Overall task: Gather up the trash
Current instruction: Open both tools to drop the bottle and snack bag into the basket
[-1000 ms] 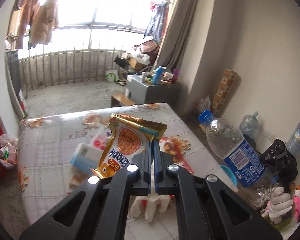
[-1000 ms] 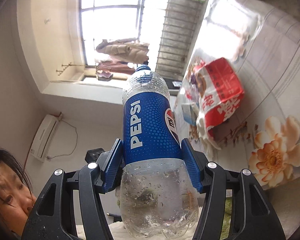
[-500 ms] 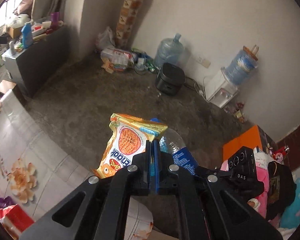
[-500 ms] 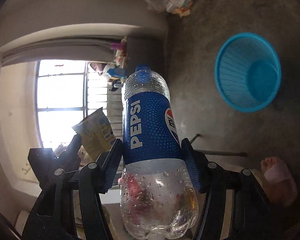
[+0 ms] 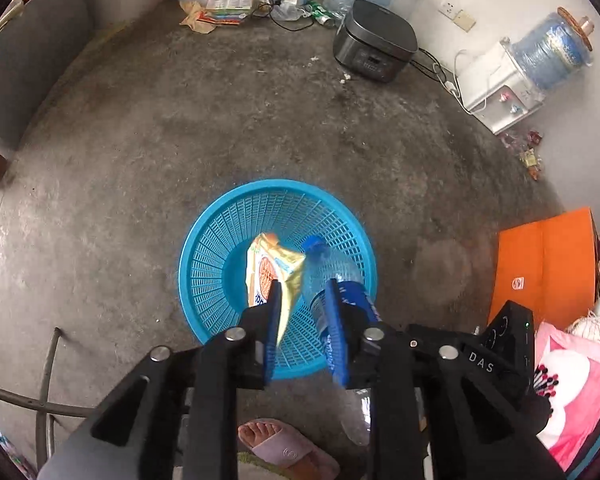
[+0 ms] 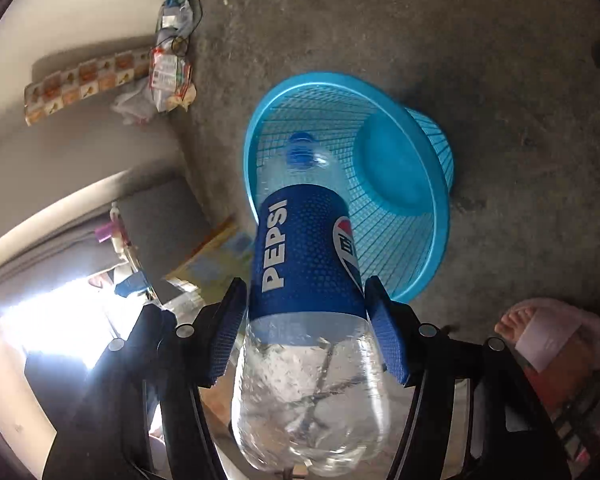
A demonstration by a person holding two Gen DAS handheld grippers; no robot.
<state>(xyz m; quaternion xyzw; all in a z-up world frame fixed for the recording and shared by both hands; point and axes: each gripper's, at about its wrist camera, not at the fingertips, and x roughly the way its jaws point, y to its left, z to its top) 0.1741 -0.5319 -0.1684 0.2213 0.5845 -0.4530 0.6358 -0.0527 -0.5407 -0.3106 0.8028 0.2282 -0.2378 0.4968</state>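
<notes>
While I am pointing both grippers down over the blue basket (image 5: pixel 204 240) on the concrete floor (image 5: pixel 140 140), the left gripper (image 5: pixel 304 316) is opening: its jaws have just parted, and the snack packet (image 5: pixel 274 270) is lying against one pad only, above the basket. My right gripper (image 6: pixel 306 328) is gripping the Pepsi bottle (image 6: pixel 306 248) with its pads on the label, cap aimed into the basket.
</notes>
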